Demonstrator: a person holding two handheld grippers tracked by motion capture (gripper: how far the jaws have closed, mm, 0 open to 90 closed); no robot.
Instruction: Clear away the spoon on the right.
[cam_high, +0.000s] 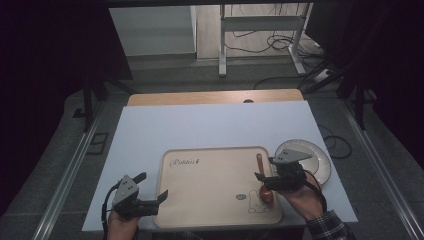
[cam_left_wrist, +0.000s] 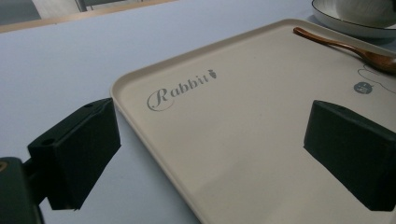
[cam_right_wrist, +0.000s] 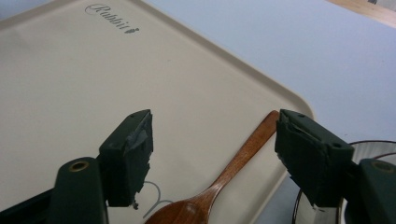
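A beige tray (cam_high: 210, 175) printed "Rabbit" lies on the white table (cam_high: 210, 125). A wooden spoon (cam_high: 261, 167) rests along the tray's right side, bowl toward me. My right gripper (cam_high: 263, 180) hovers over the spoon; in the right gripper view its jaws stand apart on either side of the spoon's handle (cam_right_wrist: 247, 149) without pressing on it, so the right gripper (cam_right_wrist: 215, 140) is open. My left gripper (cam_high: 152, 186) is open at the tray's front left corner; in the left gripper view it (cam_left_wrist: 210, 144) straddles the tray's rim (cam_left_wrist: 140, 112) with nothing held.
A white plate (cam_high: 315, 155) with a dark rim sits just right of the tray, close behind my right gripper. A wooden strip (cam_high: 215, 96) borders the table's far edge. The table's far half lies bare. Cables and a desk frame (cam_high: 260, 30) stand on the floor beyond.
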